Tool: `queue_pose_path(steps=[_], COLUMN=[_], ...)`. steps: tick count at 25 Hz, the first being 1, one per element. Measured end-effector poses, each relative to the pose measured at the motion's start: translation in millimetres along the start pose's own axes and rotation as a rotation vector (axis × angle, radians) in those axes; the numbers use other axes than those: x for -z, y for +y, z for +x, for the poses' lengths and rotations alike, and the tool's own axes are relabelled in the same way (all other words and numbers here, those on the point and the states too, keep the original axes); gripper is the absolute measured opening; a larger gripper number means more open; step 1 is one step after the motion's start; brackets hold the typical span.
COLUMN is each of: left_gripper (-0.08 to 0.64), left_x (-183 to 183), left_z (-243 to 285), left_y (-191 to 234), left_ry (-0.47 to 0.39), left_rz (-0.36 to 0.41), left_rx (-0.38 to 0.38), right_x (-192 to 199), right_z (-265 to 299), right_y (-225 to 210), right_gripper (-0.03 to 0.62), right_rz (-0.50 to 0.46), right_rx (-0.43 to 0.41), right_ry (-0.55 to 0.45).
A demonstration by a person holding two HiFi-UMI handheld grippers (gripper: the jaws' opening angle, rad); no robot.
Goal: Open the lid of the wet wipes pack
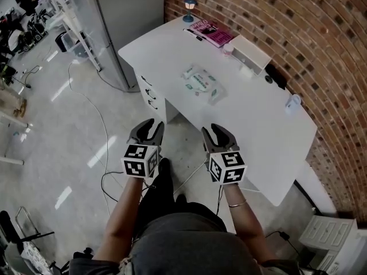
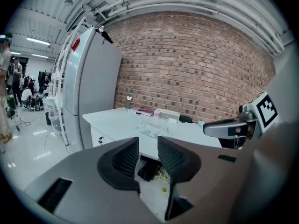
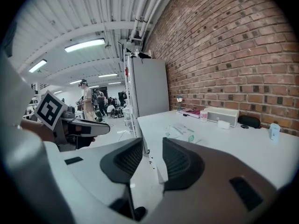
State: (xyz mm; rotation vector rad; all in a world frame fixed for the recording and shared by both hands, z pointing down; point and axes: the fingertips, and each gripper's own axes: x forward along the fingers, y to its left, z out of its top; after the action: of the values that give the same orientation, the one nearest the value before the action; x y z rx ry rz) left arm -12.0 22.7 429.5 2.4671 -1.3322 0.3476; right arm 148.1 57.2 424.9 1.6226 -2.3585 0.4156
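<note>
The wet wipes pack (image 1: 200, 82) lies flat near the middle of the white table (image 1: 258, 130), its lid down; it also shows small and far off as the pack (image 2: 150, 130) in the left gripper view and the pack (image 3: 180, 132) in the right gripper view. Both grippers hover over the floor in front of the table, well short of the pack. My left gripper (image 1: 148, 125) (image 2: 148, 146) is open with nothing between its jaws. My right gripper (image 1: 217, 129) (image 3: 153, 148) is open too and holds nothing.
At the table's far side by the brick wall stand a small lamp (image 1: 190, 6), a pink book (image 1: 211, 32), a white box (image 1: 249, 53), a black object (image 1: 276, 76) and a pale cup (image 1: 293, 103). A grey cabinet (image 1: 126, 16) stands left of the table. Cables (image 1: 109, 153) trail across the floor.
</note>
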Motion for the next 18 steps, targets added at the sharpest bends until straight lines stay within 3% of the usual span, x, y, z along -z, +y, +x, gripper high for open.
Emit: queue_pose_path(steps=[8, 18], left_gripper=[0.12, 0.118], left_x=[-30, -54], left_z=[56, 110], left_y=[38, 62], left_ry=[0.008, 0.011], left_rz=[-0.015, 0.028], left_rx=[0.067, 0.15], right_x=[-37, -56], right_z=[51, 91], right_y=[-22, -49], right_gripper=[0.127, 0.143], right_rz=[-0.02, -0.055], right_rx=[0.072, 0.17], right_ry=[0.0, 0.027])
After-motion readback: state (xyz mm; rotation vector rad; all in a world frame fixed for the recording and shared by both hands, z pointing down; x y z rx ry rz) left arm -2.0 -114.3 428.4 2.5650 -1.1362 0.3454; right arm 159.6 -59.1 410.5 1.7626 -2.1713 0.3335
